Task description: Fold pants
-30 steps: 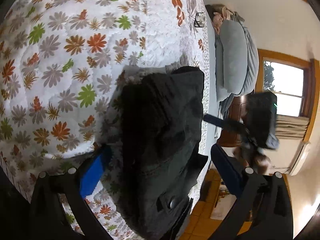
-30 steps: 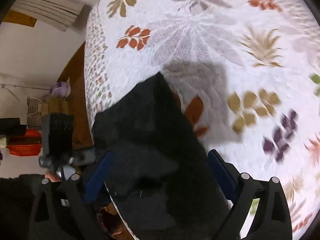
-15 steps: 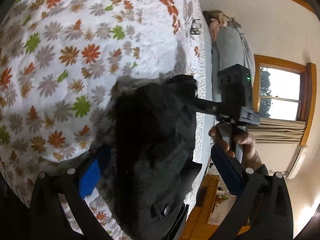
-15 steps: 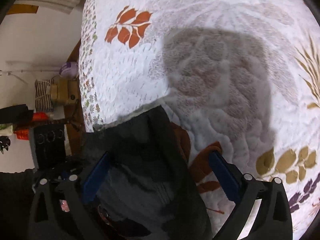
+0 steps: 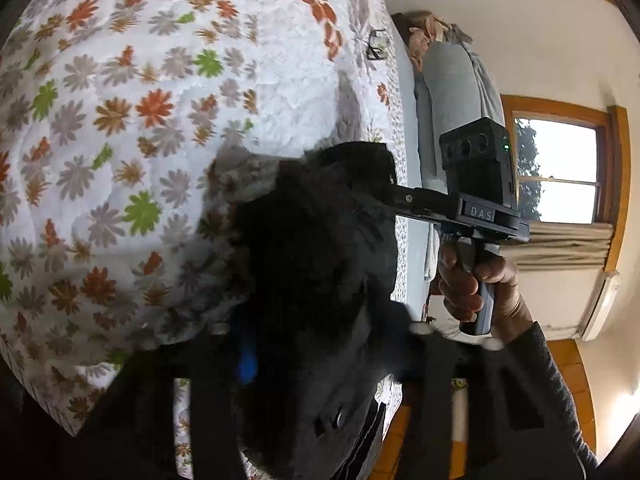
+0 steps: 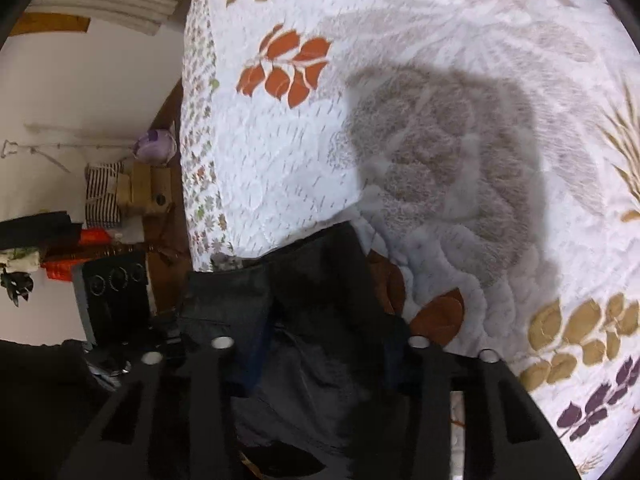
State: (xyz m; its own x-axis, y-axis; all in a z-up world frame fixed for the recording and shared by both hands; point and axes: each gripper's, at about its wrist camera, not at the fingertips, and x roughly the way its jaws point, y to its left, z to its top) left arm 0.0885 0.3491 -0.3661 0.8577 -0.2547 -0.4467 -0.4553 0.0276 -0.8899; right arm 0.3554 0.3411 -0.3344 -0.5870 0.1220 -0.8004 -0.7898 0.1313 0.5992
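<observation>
Black pants lie bunched at the edge of a flowered bedspread. In the left wrist view my left gripper is closing on the near waistband end, and fabric fills the gap between its blurred fingers. My right gripper, held by a hand, reaches in from the right onto the far corner of the pants. In the right wrist view the right gripper is closing with dark pants cloth packed between its fingers. The blue pads are mostly buried in the cloth.
Grey pillows lie along the right side of the bed, below a wood-framed window. Eyeglasses rest further up the bed. Beyond the bed's edge are a wooden floor and boxes with clutter.
Both grippers' jaws have narrowed from wide open onto the pants. The right gripper has come down and in to the far corner of the pants. The left hand has hardly shifted.
</observation>
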